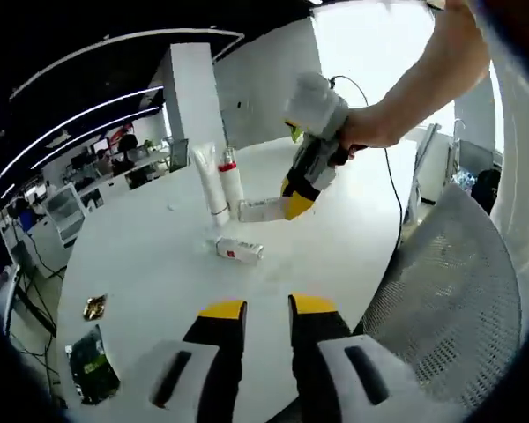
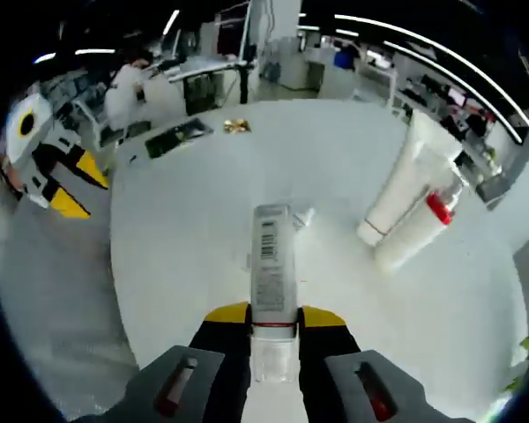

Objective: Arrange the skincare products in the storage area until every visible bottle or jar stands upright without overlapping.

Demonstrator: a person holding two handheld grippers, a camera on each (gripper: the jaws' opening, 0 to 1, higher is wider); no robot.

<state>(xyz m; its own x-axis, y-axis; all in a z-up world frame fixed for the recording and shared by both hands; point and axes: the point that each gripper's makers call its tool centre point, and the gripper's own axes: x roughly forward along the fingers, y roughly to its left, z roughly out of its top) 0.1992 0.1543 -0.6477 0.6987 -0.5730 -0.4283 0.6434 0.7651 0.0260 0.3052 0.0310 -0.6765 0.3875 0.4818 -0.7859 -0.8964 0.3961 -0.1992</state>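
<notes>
On the white round table (image 1: pixel 159 264) a tall white tube (image 1: pixel 210 181) and a red-capped bottle (image 1: pixel 231 181) stand upright side by side. A small white and red box (image 1: pixel 239 250) lies flat in front of them. My right gripper (image 1: pixel 293 196), held by a hand, is shut on a white tube (image 1: pixel 260 210) held level just above the table. In the right gripper view that barcoded tube (image 2: pixel 271 269) sticks out forward from between the jaws of the right gripper (image 2: pixel 273 319), with the tall tube (image 2: pixel 404 189) and the bottle (image 2: pixel 423 225) off to the right. My left gripper (image 1: pixel 266 308) is open over the near table.
A gold wrapper (image 1: pixel 94 306) and a dark packet (image 1: pixel 93 374) lie at the table's left edge. A mesh chair (image 1: pixel 450 282) stands close on the right. The left gripper (image 2: pixel 79 185) shows at the left beyond the table edge. Desks and people fill the background.
</notes>
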